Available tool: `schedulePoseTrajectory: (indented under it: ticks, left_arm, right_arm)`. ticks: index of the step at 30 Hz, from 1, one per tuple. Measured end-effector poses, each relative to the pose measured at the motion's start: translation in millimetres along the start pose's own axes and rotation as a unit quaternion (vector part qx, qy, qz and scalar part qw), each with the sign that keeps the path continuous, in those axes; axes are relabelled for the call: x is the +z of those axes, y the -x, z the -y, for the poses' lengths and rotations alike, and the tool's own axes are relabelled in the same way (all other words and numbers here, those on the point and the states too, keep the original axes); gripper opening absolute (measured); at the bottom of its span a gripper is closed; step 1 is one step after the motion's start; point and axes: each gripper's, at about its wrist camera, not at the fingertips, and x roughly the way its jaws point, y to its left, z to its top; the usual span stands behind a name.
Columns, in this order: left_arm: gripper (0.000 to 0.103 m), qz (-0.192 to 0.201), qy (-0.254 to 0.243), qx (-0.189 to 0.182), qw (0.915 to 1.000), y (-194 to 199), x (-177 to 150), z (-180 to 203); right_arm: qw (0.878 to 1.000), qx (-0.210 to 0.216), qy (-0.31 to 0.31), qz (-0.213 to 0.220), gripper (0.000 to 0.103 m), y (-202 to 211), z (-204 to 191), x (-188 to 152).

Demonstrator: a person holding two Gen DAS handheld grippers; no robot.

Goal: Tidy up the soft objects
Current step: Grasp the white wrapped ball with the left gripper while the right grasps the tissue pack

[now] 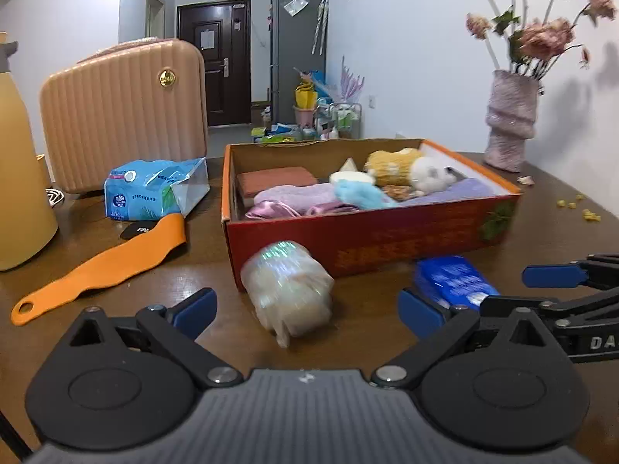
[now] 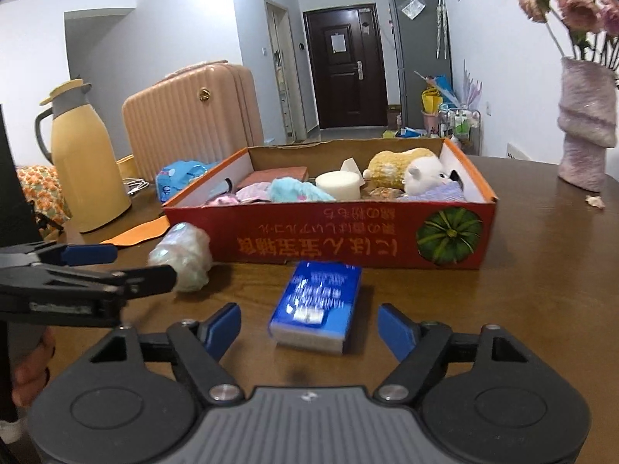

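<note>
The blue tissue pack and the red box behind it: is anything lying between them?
No. In the right wrist view, only bare brown table separates the blue tissue pack from the red box.

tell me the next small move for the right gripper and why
Probably ease the right gripper forward around the blue tissue pack and close. Its jaws stand open, the pack lies on the table just ahead, outside the red box.

Both the left gripper (image 1: 307, 309) and the right gripper (image 2: 309, 328) point forward and slightly downward, jaws spread wide, gripping nothing.
</note>
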Motion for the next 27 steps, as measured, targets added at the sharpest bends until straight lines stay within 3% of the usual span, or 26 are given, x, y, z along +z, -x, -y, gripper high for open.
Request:
schedulePoseTrajectory:
  ticks: [3,6,8,10,15,17,19,21,24,27]
  left_arm:
    - [0.096,-0.002,0.015,-0.005,0.9999,-21,6,-9]
    - [0.079,-0.009,0.039,-0.007,0.9992,-37,6,-18]
    - [0.057,-0.023,0.045,-0.019,0.9985,-43,0,-20]
    - [0.053,-0.021,0.024,-0.030,0.9990,-43,-6,-14]
    - [0.056,-0.018,-0.019,-0.115,0.9931,-28,-13,12]
    - [0.067,-0.021,-0.039,-0.132,0.9902,-24,-16,19]
    - [0.075,-0.012,-0.045,-0.116,0.9921,-22,-16,21]
    - [0.076,-0.003,-0.036,-0.091,0.9952,-22,-15,14]
    - [0.076,-0.011,-0.001,-0.093,0.9956,-25,-11,2]
    - [0.076,-0.019,-0.003,-0.098,0.9950,-25,-10,4]
  right_arm:
    - [1.000,-0.002,0.004,-0.005,0.077,-20,3,7]
    - [1.000,0.000,0.003,-0.008,0.076,-35,6,10]
    - [1.000,-0.007,0.006,-0.006,0.075,-42,8,7]
    - [1.000,-0.011,0.007,-0.014,0.075,-47,11,3]
    - [1.000,-0.029,0.013,0.001,0.072,-40,15,3]
    - [0.998,-0.059,0.022,0.010,0.072,-40,15,1]
    - [0.995,-0.090,0.031,0.021,0.072,-38,16,1]
    - [0.995,-0.087,0.019,0.032,0.072,-33,21,3]
    - [0.997,-0.069,0.003,0.031,0.072,-32,26,5]
    - [0.997,-0.070,0.009,0.024,0.072,-36,23,3]
